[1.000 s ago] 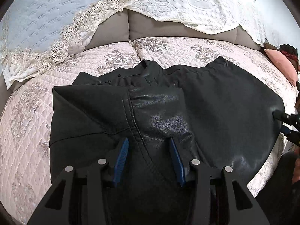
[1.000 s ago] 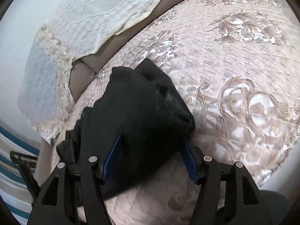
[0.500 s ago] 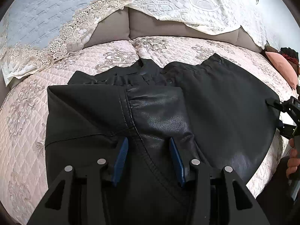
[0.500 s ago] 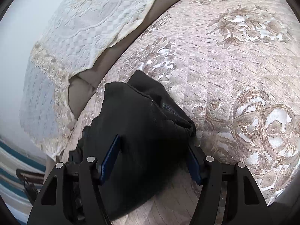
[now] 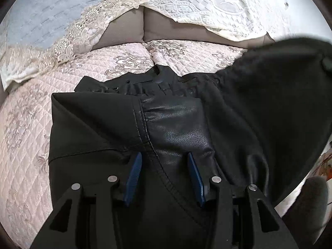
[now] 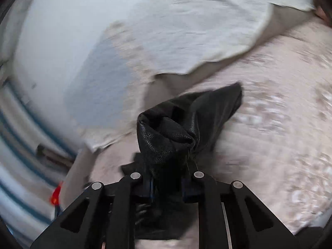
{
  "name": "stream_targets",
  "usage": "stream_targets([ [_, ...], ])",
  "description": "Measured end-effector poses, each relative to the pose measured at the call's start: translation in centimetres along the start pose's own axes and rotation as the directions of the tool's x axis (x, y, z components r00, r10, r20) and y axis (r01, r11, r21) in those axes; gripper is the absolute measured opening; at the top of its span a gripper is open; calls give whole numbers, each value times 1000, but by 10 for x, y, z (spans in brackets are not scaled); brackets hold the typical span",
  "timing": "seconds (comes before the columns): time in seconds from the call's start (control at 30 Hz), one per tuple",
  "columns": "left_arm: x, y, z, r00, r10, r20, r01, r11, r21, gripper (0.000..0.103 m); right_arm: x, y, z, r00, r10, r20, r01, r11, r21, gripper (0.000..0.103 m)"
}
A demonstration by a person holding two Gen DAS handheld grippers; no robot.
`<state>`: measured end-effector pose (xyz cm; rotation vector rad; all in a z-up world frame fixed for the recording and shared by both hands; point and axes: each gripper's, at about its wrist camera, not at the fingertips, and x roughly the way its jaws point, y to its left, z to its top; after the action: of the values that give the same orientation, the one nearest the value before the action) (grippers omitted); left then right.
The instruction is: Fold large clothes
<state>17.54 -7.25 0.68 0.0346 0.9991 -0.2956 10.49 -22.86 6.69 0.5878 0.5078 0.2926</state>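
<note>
Right gripper (image 6: 167,186) now clamped on lifted jacket (image 6: 172,137) edge.

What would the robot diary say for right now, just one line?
task: fold jacket | right tongs: shut on black jacket, lifting its edge | left tongs: open over jacket | surface: quilted bed

left wrist view: close above the garment (image 5: 170,124), facing across the bed (image 5: 25,128) toward the headboard (image 5: 124,33). right wrist view: blurred, nearer still, angled over the garment's bunched edge (image 6: 170,137). shared: garment, bed, lace cover (image 5: 207,4).
</note>
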Motion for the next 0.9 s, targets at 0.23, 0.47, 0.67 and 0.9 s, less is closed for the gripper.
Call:
stream_targets([
  [0.23,-60,61,-13,995,6,103,11,986,-164,44,45,83,-38,980,121,-161,-146,978,-151,17],
  [0.47,-93,139,-56,988,113,101,-78,950,-303,44,131,114,-125,901,112,-418,-215,954,-208,17],
  [0.67,-103,162,-75,989,116,88,-78,933,-352,43,141,113,-151,899,48,-435,-196,933,-302,21],
  [0.9,-121,149,-55,984,66,168,-10,948,-318,44,118,134,-145,908,49,-417,-227,893,-389,52],
])
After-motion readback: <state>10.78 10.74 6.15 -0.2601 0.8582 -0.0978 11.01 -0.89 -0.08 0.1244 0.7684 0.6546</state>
